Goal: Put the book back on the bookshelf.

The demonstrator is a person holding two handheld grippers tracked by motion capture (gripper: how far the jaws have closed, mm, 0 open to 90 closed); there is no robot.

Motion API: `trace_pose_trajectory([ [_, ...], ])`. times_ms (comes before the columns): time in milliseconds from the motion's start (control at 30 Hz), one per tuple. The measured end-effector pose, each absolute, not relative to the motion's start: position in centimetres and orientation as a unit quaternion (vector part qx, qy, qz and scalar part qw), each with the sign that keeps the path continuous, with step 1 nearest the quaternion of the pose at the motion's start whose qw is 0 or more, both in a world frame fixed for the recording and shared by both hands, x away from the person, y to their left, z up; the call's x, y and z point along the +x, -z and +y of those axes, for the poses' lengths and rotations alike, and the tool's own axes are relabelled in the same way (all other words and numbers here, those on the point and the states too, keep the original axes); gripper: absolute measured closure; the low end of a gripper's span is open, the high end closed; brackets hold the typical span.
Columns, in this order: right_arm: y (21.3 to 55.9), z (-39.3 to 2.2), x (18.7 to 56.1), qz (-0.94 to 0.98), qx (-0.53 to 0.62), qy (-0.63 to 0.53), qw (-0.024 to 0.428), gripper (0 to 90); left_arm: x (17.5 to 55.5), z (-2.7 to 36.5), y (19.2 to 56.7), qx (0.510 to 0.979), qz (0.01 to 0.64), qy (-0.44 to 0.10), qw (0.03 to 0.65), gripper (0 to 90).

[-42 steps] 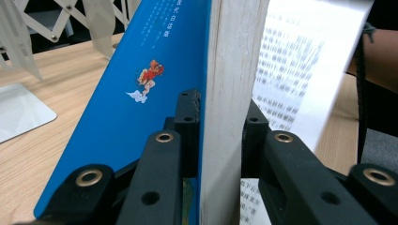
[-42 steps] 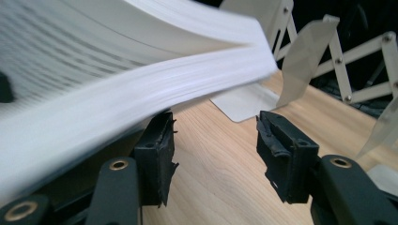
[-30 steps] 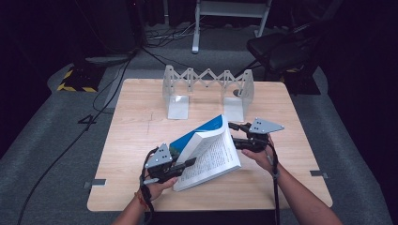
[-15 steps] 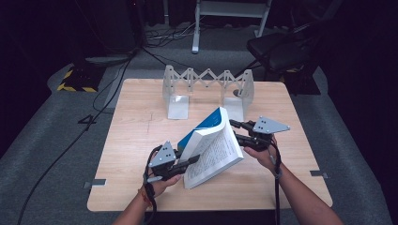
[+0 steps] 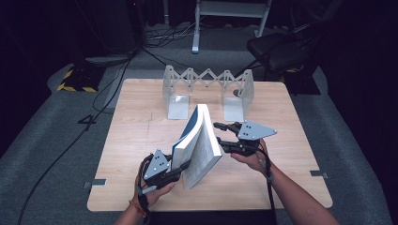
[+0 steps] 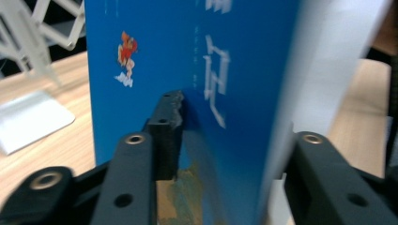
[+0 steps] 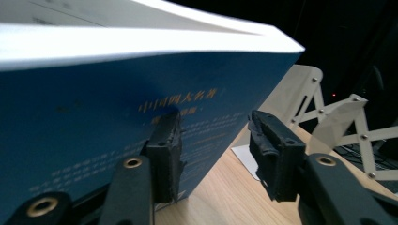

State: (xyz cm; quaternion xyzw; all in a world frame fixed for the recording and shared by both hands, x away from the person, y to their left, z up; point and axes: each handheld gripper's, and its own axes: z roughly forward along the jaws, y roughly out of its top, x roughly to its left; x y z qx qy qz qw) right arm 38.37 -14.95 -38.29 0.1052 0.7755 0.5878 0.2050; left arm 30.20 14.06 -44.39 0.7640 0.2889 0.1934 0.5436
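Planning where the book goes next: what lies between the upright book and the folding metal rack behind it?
Bare wooden table, in the high view; nothing sits between the book and the rack.

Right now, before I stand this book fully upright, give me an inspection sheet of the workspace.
Surface: wooden table, dry.
Job's things: blue book tilted on its lower edge; grey folding rack behind it, apart.
Clutter: nothing seen.
Grippers: left hand-held gripper straddles the book, jaws just opening, grip unclear; right hand-held gripper just opening, nothing between its jaws, one jaw against the cover.
Cables: black cable across the floor, left.
Surroundings: grey carpet; chair beyond.
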Motion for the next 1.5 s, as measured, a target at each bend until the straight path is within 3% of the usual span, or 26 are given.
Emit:
trace_pose_trajectory([
  [100, 38.4, -14.0, 38.3, 0.787, 0.097, -0.575, 0.201, 50.7, 30.7, 14.2, 44.9, 0.754, 0.313, -0.188, 0.547, 51.9],
  [400, 39.0, -13.7, 39.0, 0.793, 0.12, -0.567, 0.187, 49.3, 30.5, 14.5, 44.6, 0.77, 0.298, -0.174, 0.537, 59.3],
  [467, 39.0, -13.8, 38.9, 0.792, 0.121, -0.568, 0.188, 49.0, 30.2, 14.4, 44.4, 0.774, 0.293, -0.172, 0.535, 54.9],
  [600, 38.9, -13.6, 38.5, 0.795, 0.116, -0.566, 0.184, 46.6, 29.5, 13.8, 44.3, 0.78, 0.297, -0.179, 0.522, 37.8],
  [833, 39.1, -13.0, 37.7, 0.8, 0.105, -0.564, 0.175, 45.7, 29.2, 13.3, 44.4, 0.782, 0.301, -0.188, 0.512, 32.9],
  [1133, 39.3, -12.5, 37.5, 0.803, 0.102, -0.561, 0.174, 45.5, 29.0, 13.5, 44.2, 0.781, 0.325, -0.213, 0.489, 62.6],
  [1233, 39.2, -12.3, 37.6, 0.802, 0.102, -0.562, 0.172, 45.4, 29.6, 13.8, 44.3, 0.778, 0.325, -0.199, 0.499, 62.9],
  [1367, 39.2, -12.2, 37.6, 0.803, 0.101, -0.562, 0.171, 44.8, 29.7, 13.7, 44.5, 0.777, 0.326, -0.195, 0.502, 55.8],
  [1500, 39.1, -12.3, 37.6, 0.802, 0.105, -0.561, 0.174, 44.9, 29.9, 13.8, 44.5, 0.779, 0.321, -0.192, 0.503, 57.5],
])
